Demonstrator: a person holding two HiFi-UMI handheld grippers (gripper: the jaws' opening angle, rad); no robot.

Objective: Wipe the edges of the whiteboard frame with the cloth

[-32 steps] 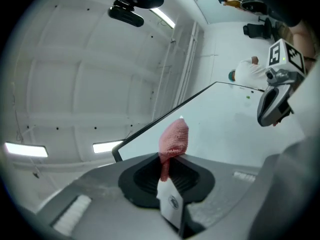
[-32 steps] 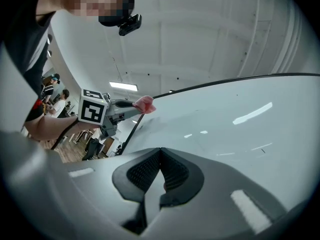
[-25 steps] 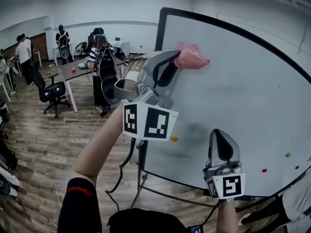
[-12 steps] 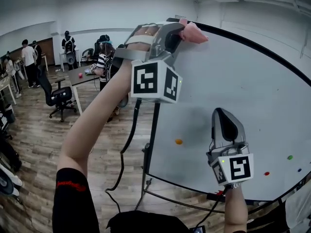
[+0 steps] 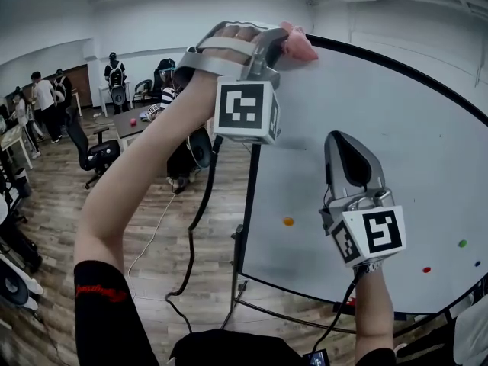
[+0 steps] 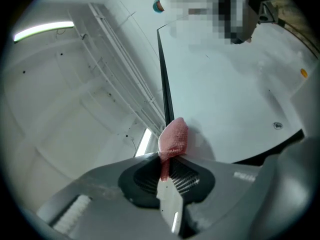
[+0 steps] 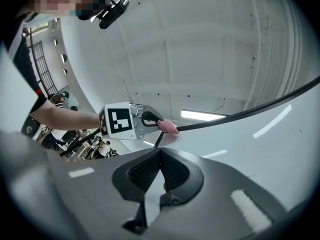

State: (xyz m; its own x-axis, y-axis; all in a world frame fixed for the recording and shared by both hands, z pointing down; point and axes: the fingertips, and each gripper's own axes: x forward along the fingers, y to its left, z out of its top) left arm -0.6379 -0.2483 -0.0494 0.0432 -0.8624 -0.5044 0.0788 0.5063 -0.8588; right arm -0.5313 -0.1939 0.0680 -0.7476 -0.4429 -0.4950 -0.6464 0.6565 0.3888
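In the head view, the left gripper [image 5: 280, 46] is raised high, its jaws pinching a pink cloth [image 5: 299, 43]. The cloth sticks out past the jaw tips and presses on the top corner of the whiteboard frame [image 5: 381, 63], where the black edge bends. The white board [image 5: 412, 143] spreads out to the right of and below this gripper. The right gripper [image 5: 347, 145] is held lower, in front of the board, with its jaws pressed together and nothing between them. An orange dot [image 5: 288, 221] sits on the board to its lower left, and a green one [image 5: 462, 243] and a red one [image 5: 426, 269] lie off to its right. A black cable [image 5: 194, 227] hangs down from the left gripper. Behind it the room has a wooden floor [image 5: 53, 219], an office chair [image 5: 95, 155], a table [image 5: 133, 122] and several people standing far back.

In the left gripper view, the jaws are clamped on the lower end of the cloth. The bunched upper end touches the black frame edge, which runs straight up and away from the tips. The board lies to the right of the jaws, and a ceiling light [image 6: 42, 30] glows far off to the left.

In the right gripper view, the jaws meet with no gap and are empty. Beyond them the left gripper holds the cloth against the frame, which runs off to the right under another ceiling light [image 7: 202, 115].
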